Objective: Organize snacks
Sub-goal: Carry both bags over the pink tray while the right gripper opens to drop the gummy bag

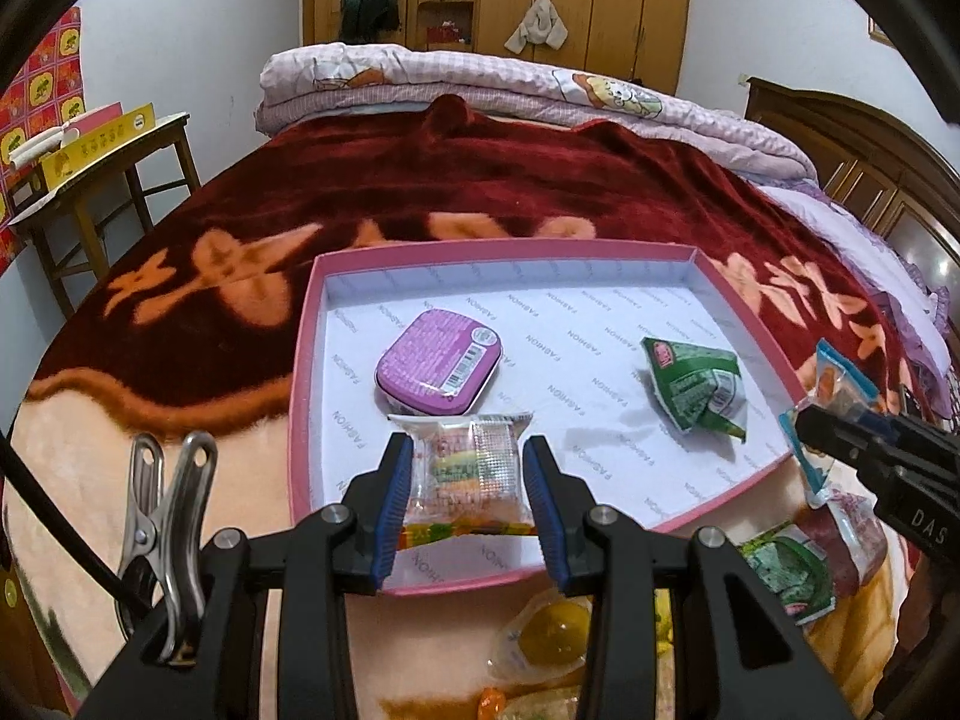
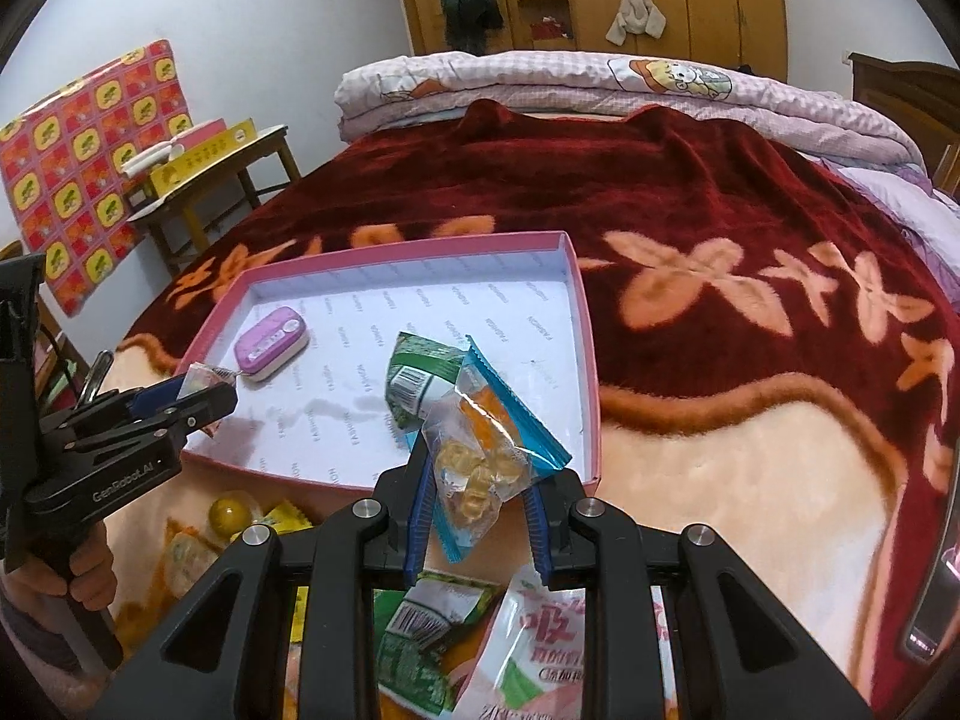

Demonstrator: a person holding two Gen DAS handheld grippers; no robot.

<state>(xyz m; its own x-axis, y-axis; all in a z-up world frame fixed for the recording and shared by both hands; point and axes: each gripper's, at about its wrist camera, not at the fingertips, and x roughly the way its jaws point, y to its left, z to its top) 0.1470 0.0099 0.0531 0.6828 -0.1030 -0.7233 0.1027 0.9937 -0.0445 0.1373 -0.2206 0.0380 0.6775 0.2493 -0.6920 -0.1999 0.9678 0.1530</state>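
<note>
Carrying snacks to the shallow pink cardboard box (image 1: 303, 360) near the bed's front edge: left tool (image 1: 471, 474) pinches a clear cake packet (image 1: 465, 468), right tool (image 2: 477, 495) pinches a blue candy bag (image 2: 480, 450). Next, release both inside.

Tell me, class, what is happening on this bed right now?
A person sorts snacks into a pink box on the blanket. The left gripper holds a clear cake packet over the box's near edge; the right gripper holds a blue-edged candy packet at its near right corner. A purple tin and a green pouch lie inside. More snacks wait outside.
</note>
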